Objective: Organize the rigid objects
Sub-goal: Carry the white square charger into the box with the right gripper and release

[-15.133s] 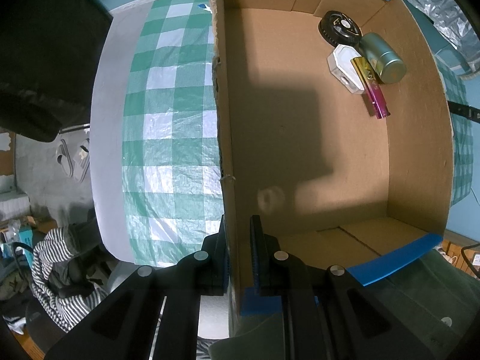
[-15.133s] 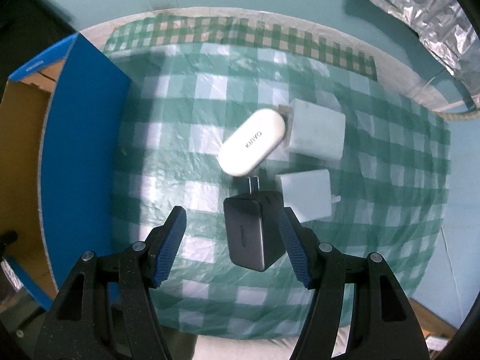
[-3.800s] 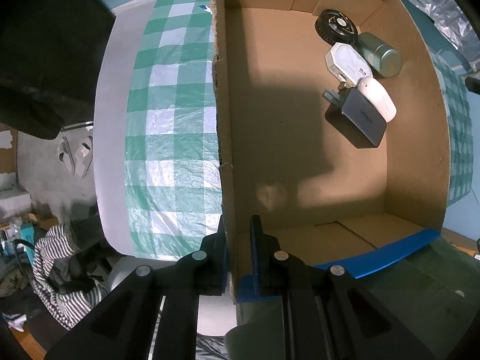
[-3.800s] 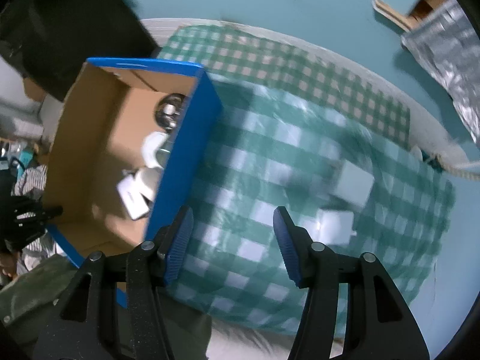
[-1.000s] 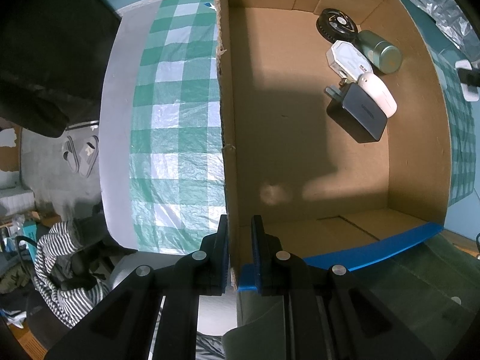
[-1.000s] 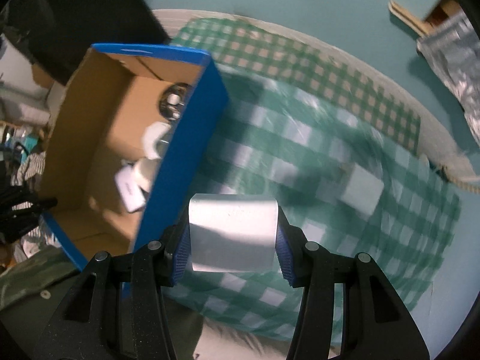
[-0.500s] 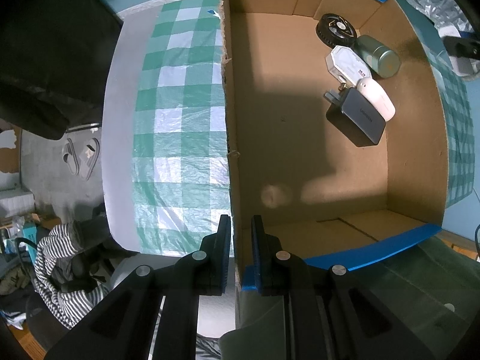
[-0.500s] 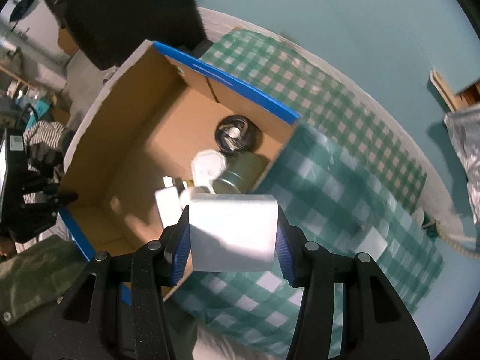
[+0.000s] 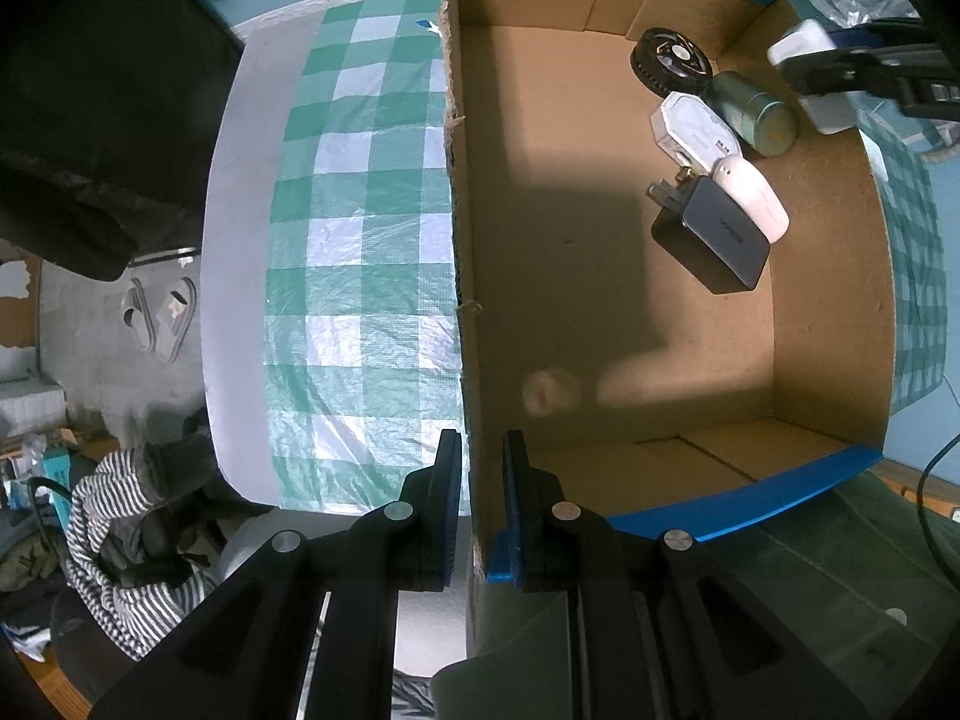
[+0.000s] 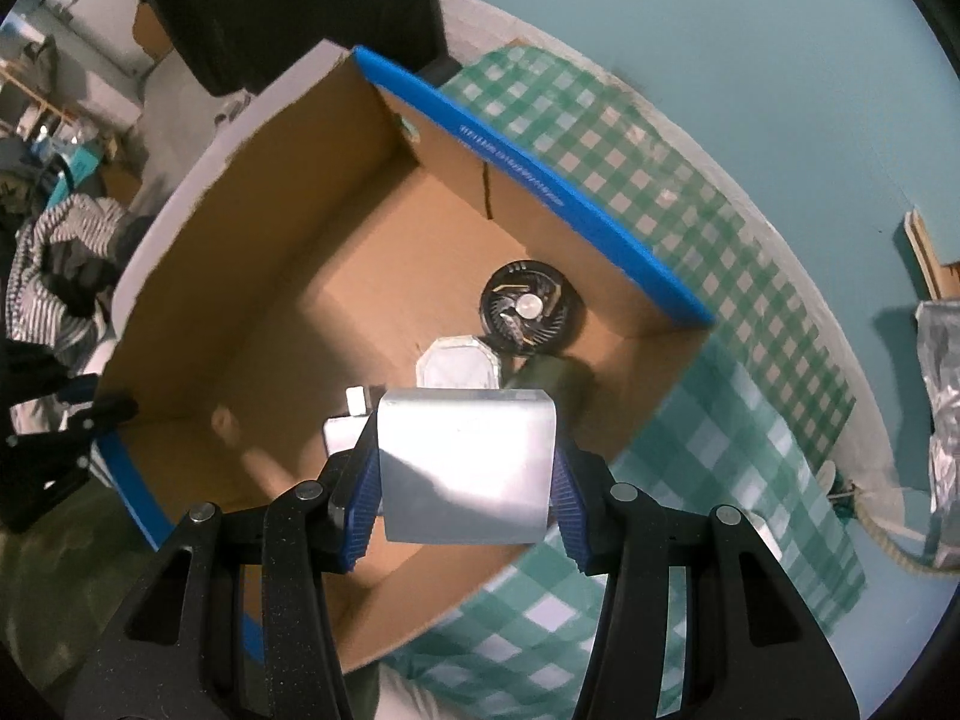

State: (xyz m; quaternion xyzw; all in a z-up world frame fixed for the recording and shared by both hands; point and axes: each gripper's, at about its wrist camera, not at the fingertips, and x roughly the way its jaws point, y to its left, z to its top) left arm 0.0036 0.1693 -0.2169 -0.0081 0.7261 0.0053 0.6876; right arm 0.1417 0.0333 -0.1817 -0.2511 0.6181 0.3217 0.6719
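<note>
My right gripper (image 10: 467, 489) is shut on a white rectangular block (image 10: 467, 468) and holds it above the open cardboard box (image 10: 252, 276), over the box's near right part. From the left wrist view the block (image 9: 807, 60) and right gripper show above the box's far right rim. My left gripper (image 9: 482, 501) is shut on the box's left wall (image 9: 465, 276) near its front corner. In the box lie a black round fan (image 9: 671, 63), a green can (image 9: 761, 114), a white octagonal case (image 9: 696, 131), a white oval case (image 9: 753, 197) and a black charger (image 9: 714, 237).
The box stands on a green-checked cloth (image 9: 366, 252) over a table. Striped clothes (image 9: 120, 540) and slippers (image 9: 162, 318) lie on the floor left of it. Crumpled foil (image 10: 942, 420) sits at the far right. A second white block (image 10: 765, 537) lies on the cloth.
My right gripper picked a white block off the cloth and carried it left over the box. A charger and oval case joined the box earlier. My left gripper kept its hold.
</note>
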